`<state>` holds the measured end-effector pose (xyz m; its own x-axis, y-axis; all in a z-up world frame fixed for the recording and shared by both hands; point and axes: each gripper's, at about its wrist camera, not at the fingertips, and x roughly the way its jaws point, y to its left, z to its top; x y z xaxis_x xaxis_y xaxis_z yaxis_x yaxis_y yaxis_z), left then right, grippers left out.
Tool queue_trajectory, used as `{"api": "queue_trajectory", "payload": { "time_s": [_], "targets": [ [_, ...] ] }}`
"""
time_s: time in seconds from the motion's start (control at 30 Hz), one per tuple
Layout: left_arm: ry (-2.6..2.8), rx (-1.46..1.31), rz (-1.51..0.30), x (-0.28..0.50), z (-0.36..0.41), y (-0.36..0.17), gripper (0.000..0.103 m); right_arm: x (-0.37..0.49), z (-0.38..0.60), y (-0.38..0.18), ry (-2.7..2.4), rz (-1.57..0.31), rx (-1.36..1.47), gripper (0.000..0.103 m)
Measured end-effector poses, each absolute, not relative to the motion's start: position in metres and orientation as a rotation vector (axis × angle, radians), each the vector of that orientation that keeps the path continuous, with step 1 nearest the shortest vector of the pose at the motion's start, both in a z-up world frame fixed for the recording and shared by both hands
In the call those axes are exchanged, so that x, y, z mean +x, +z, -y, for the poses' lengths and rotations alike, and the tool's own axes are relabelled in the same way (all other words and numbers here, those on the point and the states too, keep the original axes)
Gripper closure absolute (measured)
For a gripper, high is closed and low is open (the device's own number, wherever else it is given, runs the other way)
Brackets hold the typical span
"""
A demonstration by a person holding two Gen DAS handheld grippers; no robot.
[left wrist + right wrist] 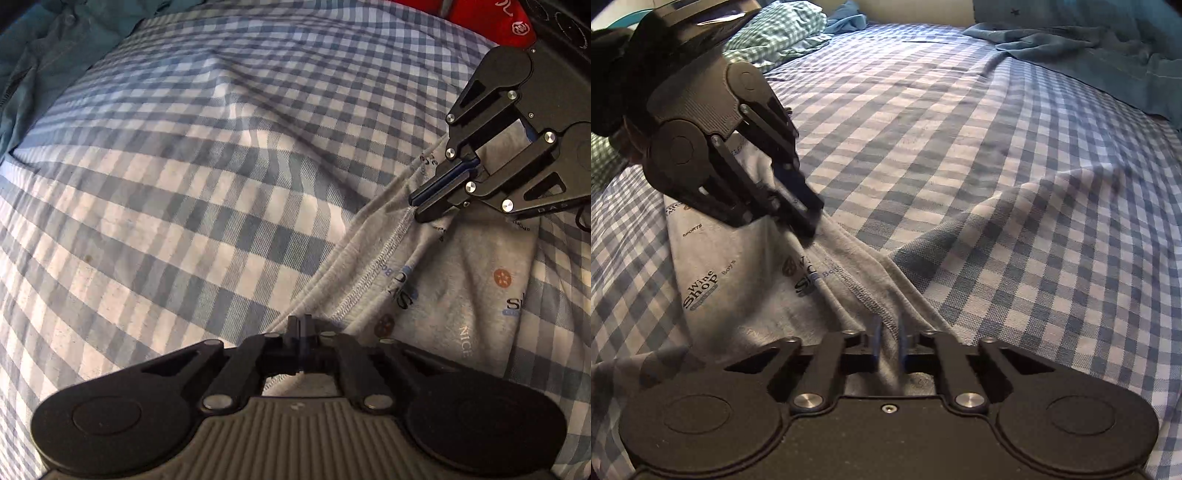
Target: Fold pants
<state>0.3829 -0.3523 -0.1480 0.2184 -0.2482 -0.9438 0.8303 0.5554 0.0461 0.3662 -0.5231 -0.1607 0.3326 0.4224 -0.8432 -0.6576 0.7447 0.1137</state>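
Grey pants (750, 295) with small printed logos lie bunched on a blue-and-white checked bed sheet (997, 166). A taut ridge of their cloth runs between my two grippers. In the right wrist view my right gripper (888, 328) is at the bottom, its blue pads shut on a fold of the pants. My left gripper (809, 230) reaches in from the upper left, shut on the pants' long edge. In the left wrist view the left gripper (301, 323) is shut at the edge of the pants (461, 280), and the right gripper (419, 208) pinches the same edge further up.
Teal clothing (1108, 55) is heaped at the far right of the bed, also seen as teal clothing (44, 66) at the upper left. A green checked pillow (775, 33) lies at the far left. Red fabric (480, 18) shows beyond the right gripper. Wide bare sheet (184, 184) spreads beside the pants.
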Motion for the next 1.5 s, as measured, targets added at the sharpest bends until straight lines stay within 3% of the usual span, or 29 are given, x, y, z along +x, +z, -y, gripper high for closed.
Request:
{"api": "queue_trajectory", "payload": {
  "time_s": [0.43, 0.47, 0.57, 0.63, 0.7, 0.77, 0.83, 0.93, 0.97, 1.0, 1.13, 1.33, 1.5],
  "targets": [
    [-0.633, 0.453, -1.022, 0.412, 0.351, -0.124, 0.102, 0.390, 0.542, -0.170, 0.537, -1.001, -0.135, 0.102],
    [-0.653, 0.426, -1.021, 0.409, 0.349, -0.119, 0.100, 0.389, 0.545, -0.167, 0.514, -0.991, -0.115, 0.094],
    [-0.726, 0.380, -1.019, 0.392, 0.349, -0.115, 0.087, 0.373, 0.552, -0.150, 0.475, -0.939, -0.066, 0.083],
    [-0.705, 0.438, -1.020, 0.380, 0.358, -0.126, 0.073, 0.354, 0.555, -0.142, 0.464, -0.916, -0.019, 0.073],
    [-0.608, 0.526, -1.039, 0.374, 0.366, -0.150, 0.071, 0.333, 0.558, -0.143, 0.430, -0.907, 0.003, 0.052],
    [-0.501, 0.543, -1.046, 0.377, 0.364, -0.168, 0.067, 0.316, 0.566, -0.155, 0.325, -0.930, -0.012, 0.044],
    [-0.412, 0.505, -1.032, 0.383, 0.358, -0.167, 0.040, 0.304, 0.582, -0.171, 0.185, -0.967, -0.048, 0.044],
    [-0.329, 0.516, -1.001, 0.390, 0.356, -0.155, 0.040, 0.281, 0.625, -0.171, -0.026, -0.919, -0.025, 0.041],
    [-0.319, 0.517, -0.976, 0.391, 0.357, -0.148, 0.040, 0.273, 0.638, -0.166, -0.124, -0.902, -0.038, 0.028],
    [-0.319, 0.508, -0.959, 0.391, 0.360, -0.142, 0.036, 0.264, 0.648, -0.161, -0.181, -0.879, -0.040, 0.025],
    [-0.492, 0.372, -0.916, 0.388, 0.390, -0.118, 0.017, 0.227, 0.685, -0.146, -0.210, -0.871, 0.213, 0.026],
    [-0.822, 0.323, -0.942, 0.383, 0.468, -0.120, 0.010, 0.199, 0.675, -0.159, -0.042, -0.922, 0.523, 0.030],
    [-0.884, 0.446, -1.004, 0.377, 0.530, -0.151, 0.008, 0.190, 0.663, -0.170, -0.055, -0.916, 0.636, 0.030]
  ]
}}
